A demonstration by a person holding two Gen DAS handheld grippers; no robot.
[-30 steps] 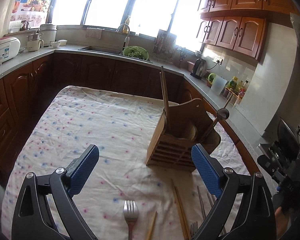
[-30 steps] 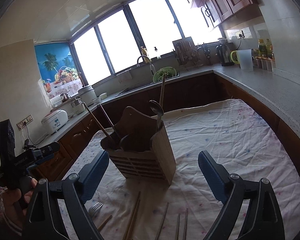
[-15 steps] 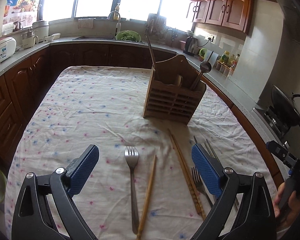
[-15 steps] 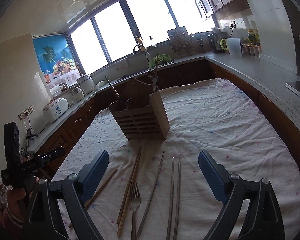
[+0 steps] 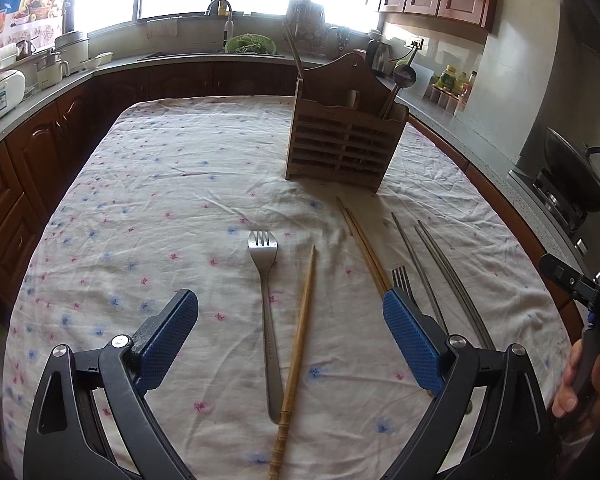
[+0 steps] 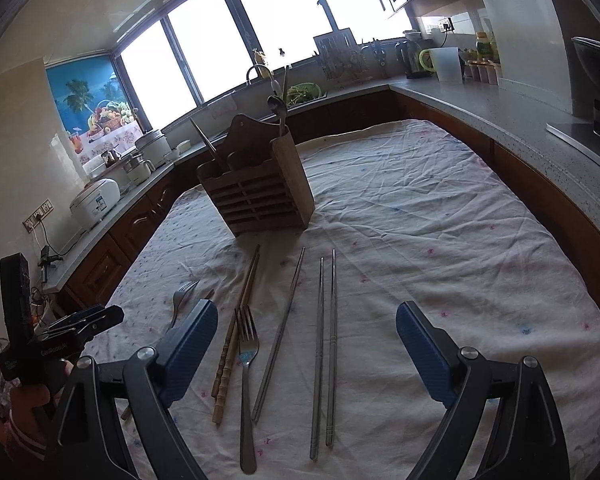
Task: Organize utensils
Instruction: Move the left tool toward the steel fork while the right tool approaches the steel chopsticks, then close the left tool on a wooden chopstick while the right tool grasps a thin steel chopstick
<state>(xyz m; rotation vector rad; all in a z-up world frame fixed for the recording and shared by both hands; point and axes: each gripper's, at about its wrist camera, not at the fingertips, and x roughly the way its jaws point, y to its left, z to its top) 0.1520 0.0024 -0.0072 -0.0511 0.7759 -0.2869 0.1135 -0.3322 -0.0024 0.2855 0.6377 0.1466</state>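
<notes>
Both tools stand wide and empty; the left gripper [image 5: 290, 328] frames a fork [image 5: 265, 280] and wooden chopstick [image 5: 300, 320] at lower centre; the right gripper [image 6: 306, 344] hangs over steel chopsticks [image 6: 326, 340]; the wooden holder [image 5: 346, 140] sits upper centre. This looks like the approach before a first pick; next comes lowering onto one utensil. No legible labels.

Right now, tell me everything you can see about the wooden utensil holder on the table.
The wooden utensil holder is a brown box with a slatted front and a taller, curved back panel with a small hole near its top. It stands upright on the flowered tablecloth, beyond the loose forks and chopsticks. A metal ladle and a brown stick rise out of it. Nothing else touches it.
</notes>
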